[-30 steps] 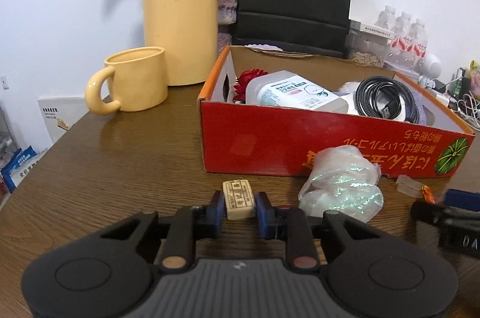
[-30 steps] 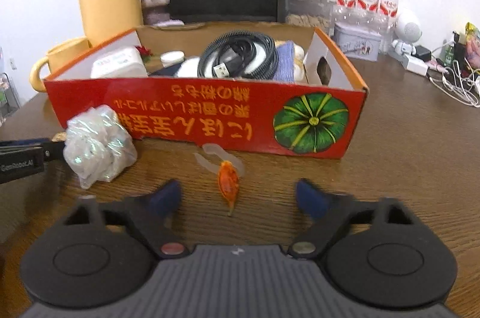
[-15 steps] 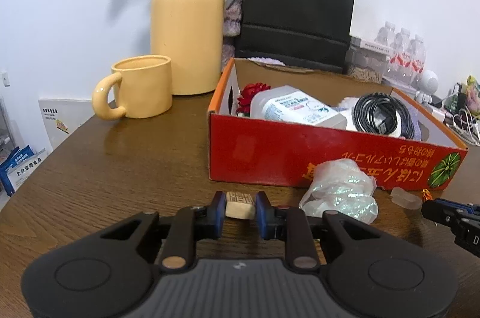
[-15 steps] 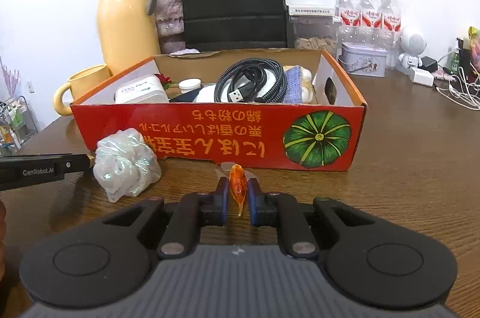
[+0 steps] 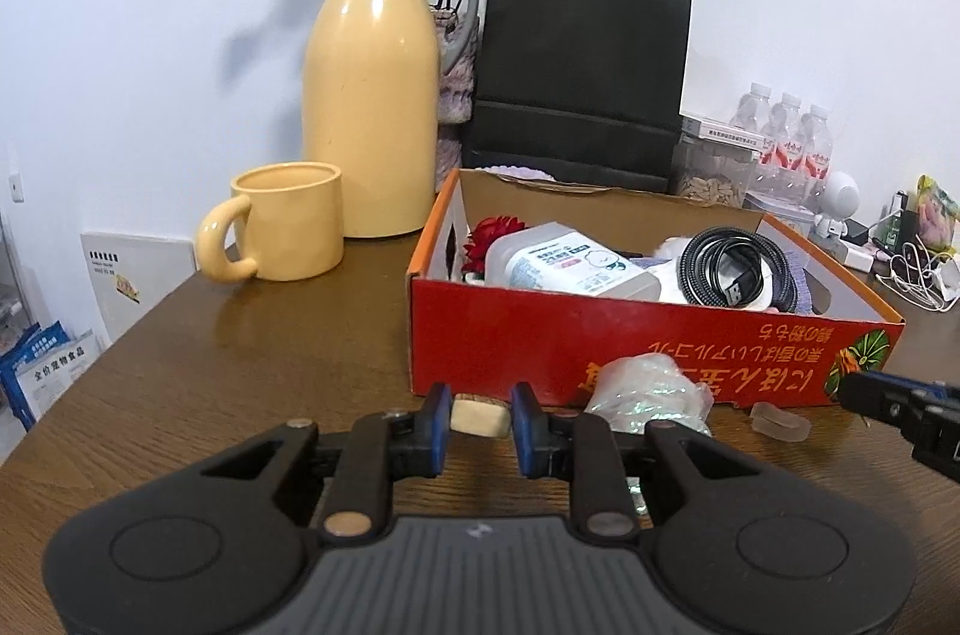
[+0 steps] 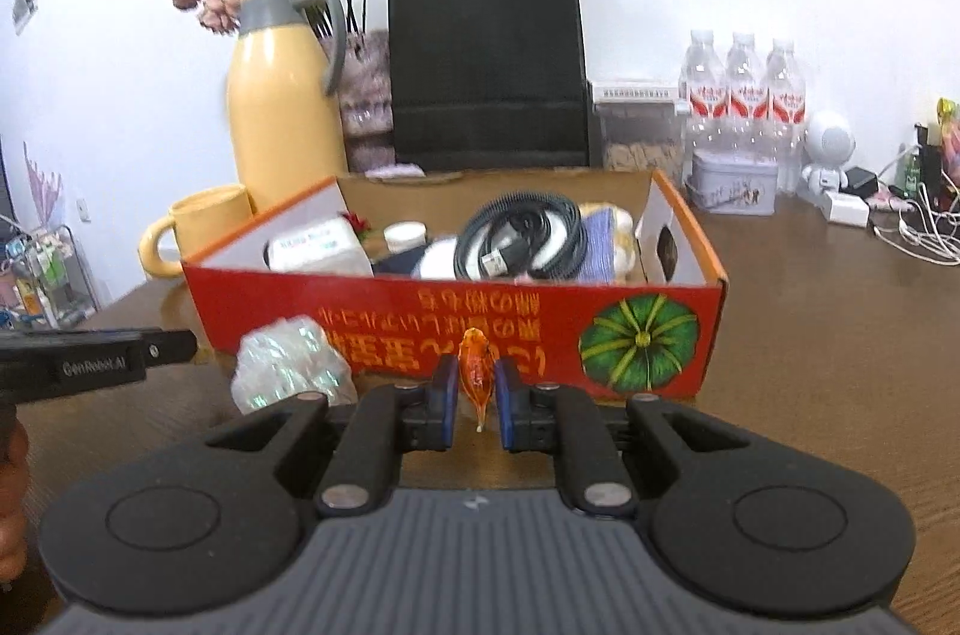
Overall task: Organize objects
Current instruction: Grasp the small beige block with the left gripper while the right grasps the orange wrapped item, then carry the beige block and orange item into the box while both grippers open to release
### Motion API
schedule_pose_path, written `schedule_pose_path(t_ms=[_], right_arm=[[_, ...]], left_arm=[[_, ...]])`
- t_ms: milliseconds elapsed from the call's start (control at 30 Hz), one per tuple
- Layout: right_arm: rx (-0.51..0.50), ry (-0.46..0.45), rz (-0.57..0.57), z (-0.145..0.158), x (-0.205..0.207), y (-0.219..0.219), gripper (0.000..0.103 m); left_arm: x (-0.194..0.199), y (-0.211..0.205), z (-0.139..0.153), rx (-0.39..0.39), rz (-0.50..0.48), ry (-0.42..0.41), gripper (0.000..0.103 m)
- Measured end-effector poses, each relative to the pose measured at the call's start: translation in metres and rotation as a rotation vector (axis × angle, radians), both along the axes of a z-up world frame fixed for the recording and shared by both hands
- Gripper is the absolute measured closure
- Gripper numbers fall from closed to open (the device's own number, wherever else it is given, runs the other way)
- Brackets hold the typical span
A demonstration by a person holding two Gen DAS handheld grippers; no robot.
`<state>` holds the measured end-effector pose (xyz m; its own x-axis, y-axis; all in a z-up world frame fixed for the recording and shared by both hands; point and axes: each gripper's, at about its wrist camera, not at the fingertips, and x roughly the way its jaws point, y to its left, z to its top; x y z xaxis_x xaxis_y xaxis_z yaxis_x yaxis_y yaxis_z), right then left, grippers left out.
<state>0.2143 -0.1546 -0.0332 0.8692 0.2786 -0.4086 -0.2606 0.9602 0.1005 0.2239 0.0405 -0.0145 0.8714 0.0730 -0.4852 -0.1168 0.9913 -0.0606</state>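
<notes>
Plainly, both hands are loaded and the box is where things go
Left gripper (image 5: 479,418): pinched tight on a small cream block (image 5: 477,416), held crosswise between the blue pads so it cannot twist; it sits in front of the box's near wall, below the rim
Right gripper (image 6: 478,392): clamped on an orange wrapped sweet (image 6: 477,365), its jaws having just been closing on it; the sweet stands upright between the pads, its twisted tail hanging below, and I judge it clear of the table
Red cardboard box (image 5: 630,341): at 12 o'clock of both grippers, open-topped, its near wall facing the person, so each held item need only go up and over
Box contents: a coiled black cable (image 6: 521,239) and a white plastic bottle (image 5: 564,266) fill much of it; I'd guess the freer spots are near the ends
Iridescent wrapper ball (image 6: 288,362): on the wooden table (image 5: 180,365) against the box front, at 10 o'clock of the right gripper, not yet collected
Clear plastic piece (image 5: 780,419): on the table by the box's right corner, also waiting
Yellow mug (image 5: 288,221) and flask (image 5: 369,95): at 11 o'clock, well apart, seemingly not part of the tidy
</notes>
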Motion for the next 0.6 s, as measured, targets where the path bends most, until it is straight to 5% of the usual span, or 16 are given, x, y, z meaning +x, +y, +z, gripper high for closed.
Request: schedule_pose_path(t_ms=[600], right_arm=[[0.015, -0.108, 0.034, 0.044, 0.038, 0.007, 0.089]], left_arm=[[0.043, -0.03, 0.053, -0.003, -0.05, -0.121, 0.083]])
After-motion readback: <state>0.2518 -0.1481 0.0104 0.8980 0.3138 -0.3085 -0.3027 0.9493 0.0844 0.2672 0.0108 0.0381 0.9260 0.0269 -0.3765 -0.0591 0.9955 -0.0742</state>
